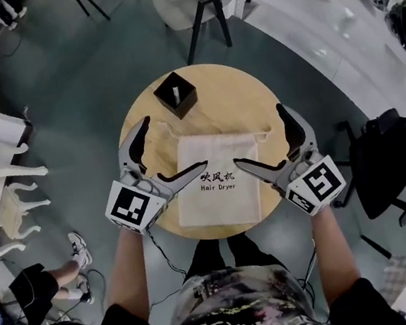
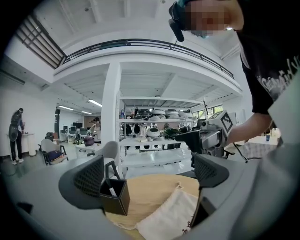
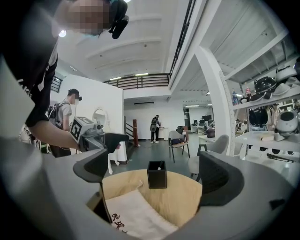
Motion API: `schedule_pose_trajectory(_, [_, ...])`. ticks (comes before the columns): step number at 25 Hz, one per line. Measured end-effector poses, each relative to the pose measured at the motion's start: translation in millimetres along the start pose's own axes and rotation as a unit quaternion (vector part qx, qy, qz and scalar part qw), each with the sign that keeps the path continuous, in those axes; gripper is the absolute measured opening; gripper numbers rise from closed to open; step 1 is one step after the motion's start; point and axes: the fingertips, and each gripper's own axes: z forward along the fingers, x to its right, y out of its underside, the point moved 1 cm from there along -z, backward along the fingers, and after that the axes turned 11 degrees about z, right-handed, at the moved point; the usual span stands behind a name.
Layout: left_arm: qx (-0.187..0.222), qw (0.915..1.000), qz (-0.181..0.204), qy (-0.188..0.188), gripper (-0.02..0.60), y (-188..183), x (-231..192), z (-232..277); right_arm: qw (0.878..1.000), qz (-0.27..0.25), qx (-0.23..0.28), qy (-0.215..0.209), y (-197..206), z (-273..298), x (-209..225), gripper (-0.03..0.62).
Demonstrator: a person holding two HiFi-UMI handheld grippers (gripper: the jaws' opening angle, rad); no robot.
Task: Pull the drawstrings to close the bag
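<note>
- While we looked steeply down from the head, the round, light wooden table (image 1: 234, 94) took up the middle of the view.
- A flat cream cloth drawstring bag (image 1: 222, 205) lay on the near half of that table. Its mouth was turned to the far side and dark lettering ran across its front.
- Our grey left gripper (image 1: 176, 142) was held over the table's left part with its jaws spread wide and nothing between them. One jaw tip reached in over the bag's upper left, but we could not tell whether it touched the cloth.
- Our grey right gripper (image 1: 257, 134) mirrored it on the right, jaws equally far apart and empty, with one tip over the bag's upper right. Its own view showed only the table, the bag and the box beyond the gap.
- A small black square open-topped box (image 1: 176, 94) stood near the table's far edge, apart from the bag.
- A thin pale drawstring (image 1: 263, 135) stuck out at the bag's far right corner, lying on the wood and held by neither gripper.
</note>
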Motion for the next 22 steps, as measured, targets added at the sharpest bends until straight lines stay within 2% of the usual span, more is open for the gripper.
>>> schedule_pose_trajectory(15, [-0.029, 0.9990, -0.033, 0.004, 0.584, 70, 4, 22, 0.999, 0.026, -0.036, 0.002, 57, 22, 31, 0.584])
schedule_pose_trajectory(22, [-0.068, 0.9974, -0.026, 0.006, 0.584, 108, -1, 31, 0.998, 0.025, -0.060, -0.002, 83, 35, 43, 0.584])
